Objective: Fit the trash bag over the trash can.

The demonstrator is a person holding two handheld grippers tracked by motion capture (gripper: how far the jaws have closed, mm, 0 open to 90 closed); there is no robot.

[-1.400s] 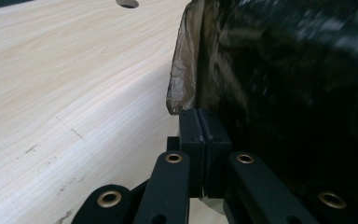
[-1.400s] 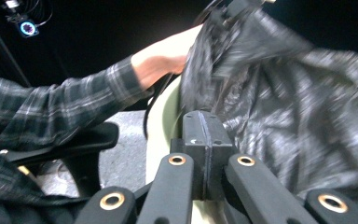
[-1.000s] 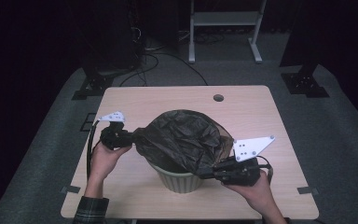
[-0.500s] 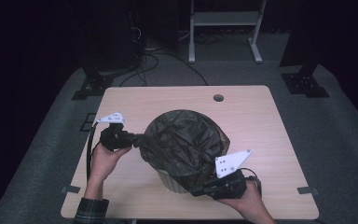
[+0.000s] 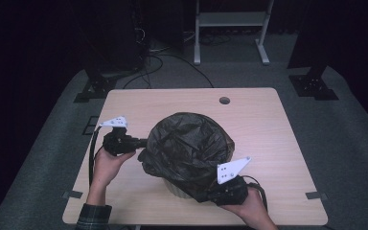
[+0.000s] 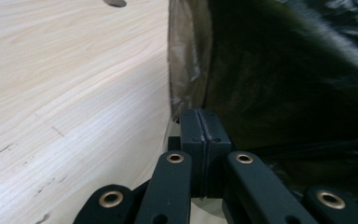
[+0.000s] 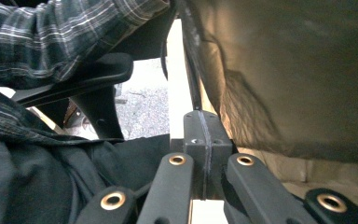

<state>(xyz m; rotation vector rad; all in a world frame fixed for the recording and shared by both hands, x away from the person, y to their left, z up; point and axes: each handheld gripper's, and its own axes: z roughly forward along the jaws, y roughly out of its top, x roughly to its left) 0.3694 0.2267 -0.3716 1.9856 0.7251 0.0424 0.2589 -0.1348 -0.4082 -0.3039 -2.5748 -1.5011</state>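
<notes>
On the tabletop [image 5: 268, 124] centre, a black bag [image 5: 187, 146] drapes a pale bin [image 5: 175, 188]; no writing is legible; left gripper [image 5: 141, 142] and right gripper [image 5: 210, 195] each clench the bag's edge; bare wood lies behind.

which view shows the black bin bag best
The high view: the whole crinkled black plastic bin bag draped over the pale bin. The left gripper view shows its dark side close up; the right gripper view, a taut brownish stretch.
</notes>
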